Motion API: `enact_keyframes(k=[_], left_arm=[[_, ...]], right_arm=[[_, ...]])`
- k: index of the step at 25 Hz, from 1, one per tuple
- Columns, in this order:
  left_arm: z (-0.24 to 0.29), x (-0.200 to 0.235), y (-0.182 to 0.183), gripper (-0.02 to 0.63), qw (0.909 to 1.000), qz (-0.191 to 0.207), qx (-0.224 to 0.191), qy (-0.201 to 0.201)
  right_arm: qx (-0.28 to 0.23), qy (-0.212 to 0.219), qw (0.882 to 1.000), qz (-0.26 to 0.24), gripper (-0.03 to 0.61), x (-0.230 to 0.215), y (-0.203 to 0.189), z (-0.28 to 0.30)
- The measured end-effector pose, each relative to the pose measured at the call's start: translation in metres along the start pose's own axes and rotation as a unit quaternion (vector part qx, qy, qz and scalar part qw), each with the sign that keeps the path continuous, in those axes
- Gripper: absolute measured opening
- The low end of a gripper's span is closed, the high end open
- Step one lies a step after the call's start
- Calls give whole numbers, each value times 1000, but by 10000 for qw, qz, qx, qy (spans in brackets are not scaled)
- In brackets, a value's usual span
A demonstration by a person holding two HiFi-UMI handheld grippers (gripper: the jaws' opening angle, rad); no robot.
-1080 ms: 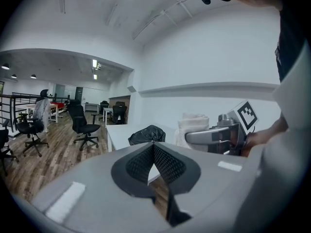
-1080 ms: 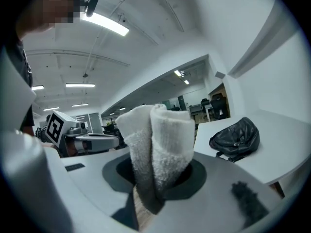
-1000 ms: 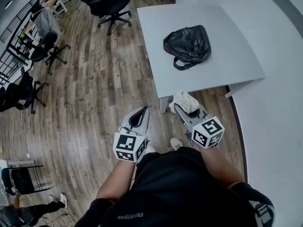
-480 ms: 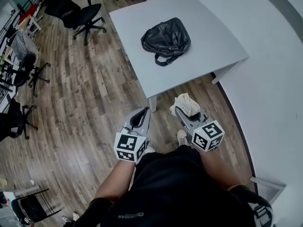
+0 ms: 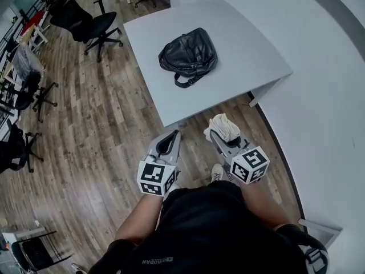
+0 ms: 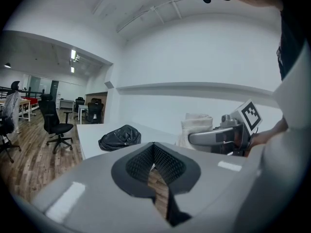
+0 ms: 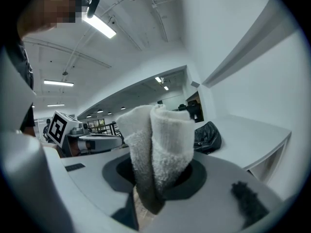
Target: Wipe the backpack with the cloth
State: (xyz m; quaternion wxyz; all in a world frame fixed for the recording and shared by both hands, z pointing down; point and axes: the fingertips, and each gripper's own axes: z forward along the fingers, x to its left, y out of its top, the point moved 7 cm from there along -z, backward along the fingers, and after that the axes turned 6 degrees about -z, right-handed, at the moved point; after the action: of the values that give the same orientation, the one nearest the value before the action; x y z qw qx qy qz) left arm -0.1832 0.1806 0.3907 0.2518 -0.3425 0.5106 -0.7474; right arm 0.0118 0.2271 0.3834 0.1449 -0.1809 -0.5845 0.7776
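Cloth clamped in the right gripper, left gripper empty, neither at the bag yet.
Right gripper (image 7: 156, 176) jaws are pinched on a folded white terry cloth (image 7: 160, 135): soft, light, with a wad standing proud of the tips to wipe with. Left gripper (image 6: 154, 161) jaws are together on nothing. The black leather-look backpack (image 5: 188, 55) lies flat on the white table (image 5: 251, 50), on the far side and well apart from both grippers. It looks slumpy and slick (likely skids under a wipe), so pin it with the left gripper at the handle loop (image 5: 183, 80) on its near edge.
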Motion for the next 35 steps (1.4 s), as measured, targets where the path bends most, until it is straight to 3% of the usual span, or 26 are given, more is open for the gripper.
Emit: enact_keyframes(k=[15,23,35], left_arm=[[104,-71,1,6,9983,-101,-12,570],[140,-93,9,5,9960,-118,4,884],[169,-94,1,6,9943,-170,295,1014]], right_arm=[[128,632,9979,-110,110,-129,-3,-26],[80,746,9972,-35,110,-186,-2,-44],[173,739,9968,248,110,-225,-19,-33]])
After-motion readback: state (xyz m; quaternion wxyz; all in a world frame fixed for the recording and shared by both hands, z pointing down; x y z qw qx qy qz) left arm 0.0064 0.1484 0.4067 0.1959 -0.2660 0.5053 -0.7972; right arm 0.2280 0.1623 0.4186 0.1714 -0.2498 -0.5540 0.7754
